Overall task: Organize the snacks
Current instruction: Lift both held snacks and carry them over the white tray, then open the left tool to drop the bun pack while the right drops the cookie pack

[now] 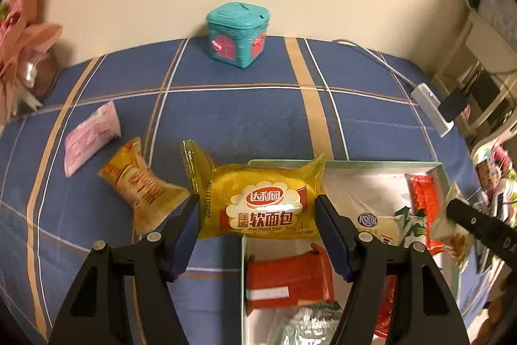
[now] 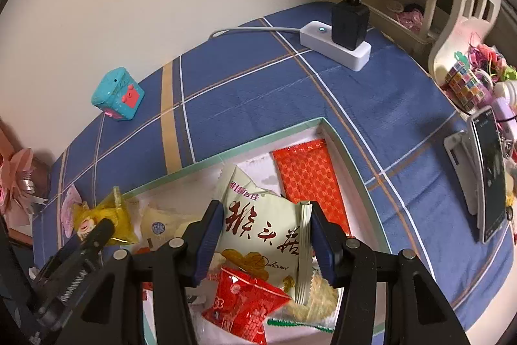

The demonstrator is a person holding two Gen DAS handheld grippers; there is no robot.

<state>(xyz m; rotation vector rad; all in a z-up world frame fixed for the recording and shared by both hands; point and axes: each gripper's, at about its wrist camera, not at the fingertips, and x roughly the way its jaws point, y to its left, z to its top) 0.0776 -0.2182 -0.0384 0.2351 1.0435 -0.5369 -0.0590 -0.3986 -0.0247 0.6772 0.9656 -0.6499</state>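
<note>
My left gripper is shut on a yellow bread packet, held over the left rim of the white box. My right gripper is shut on a pale green snack packet above the inside of the same box. Several snacks lie in the box: red packets, a white Kong packet and a small red packet. On the blue plaid cloth to the left lie a second yellow packet and a pink packet. The left gripper with its yellow packet shows in the right wrist view.
A teal toy box stands by the wall. A white power strip with a black charger sits at the back right. A phone on a stand and small clutter line the right edge. Pink paper flowers stand far left.
</note>
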